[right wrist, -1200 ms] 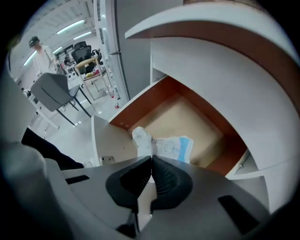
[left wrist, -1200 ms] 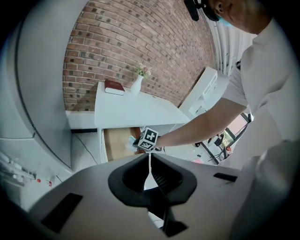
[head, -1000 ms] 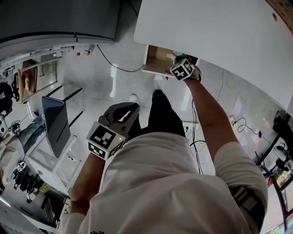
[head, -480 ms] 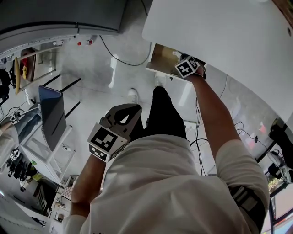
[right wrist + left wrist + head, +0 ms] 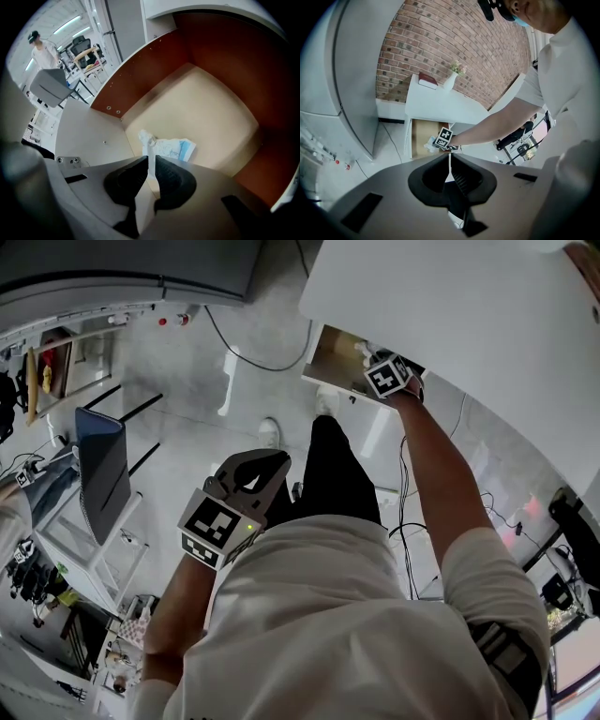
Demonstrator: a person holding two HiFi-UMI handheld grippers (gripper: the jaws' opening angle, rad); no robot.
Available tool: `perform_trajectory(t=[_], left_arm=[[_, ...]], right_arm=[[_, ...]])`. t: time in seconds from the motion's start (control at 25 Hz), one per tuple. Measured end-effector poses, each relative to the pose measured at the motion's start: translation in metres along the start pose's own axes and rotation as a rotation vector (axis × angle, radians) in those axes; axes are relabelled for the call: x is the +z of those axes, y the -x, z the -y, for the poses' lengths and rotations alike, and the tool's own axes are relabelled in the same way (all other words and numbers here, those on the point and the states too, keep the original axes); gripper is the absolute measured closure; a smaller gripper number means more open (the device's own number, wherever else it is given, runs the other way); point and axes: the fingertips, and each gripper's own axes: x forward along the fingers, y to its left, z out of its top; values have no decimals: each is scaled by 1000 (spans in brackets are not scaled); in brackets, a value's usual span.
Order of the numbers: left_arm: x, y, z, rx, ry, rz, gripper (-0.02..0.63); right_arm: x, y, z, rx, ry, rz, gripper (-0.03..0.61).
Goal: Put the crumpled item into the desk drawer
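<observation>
The crumpled item is a white and light-blue wad that hangs just inside the open desk drawer, over its pale bottom. My right gripper is shut on the wad's near corner, and a thin white strip shows between the jaws. From the head view, the right gripper reaches into the drawer under the white desk. My left gripper is held near the body, shut with nothing in it. The left gripper view shows the drawer and the wad beyond its jaws.
The drawer has reddish-brown side walls. A red book and a small vase stand on the desk against a brick wall. A dark panel on a white cart, a floor cable and a grey cabinet lie to the left.
The head view has shifted a little. My right gripper stays at the drawer, shut on the wad, and my left gripper has not visibly moved.
</observation>
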Motion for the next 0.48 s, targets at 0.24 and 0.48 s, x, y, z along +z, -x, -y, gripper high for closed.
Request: perform_trajectory(t=[0.24, 0.48], left_arm=[[-3, 19, -29, -11, -16, 19, 581], [-13, 46, -19, -41, -58, 50, 583]], right_arm=[[31, -1, -24, 15, -3, 27, 509], [33, 35, -46, -6, -33, 59, 531]])
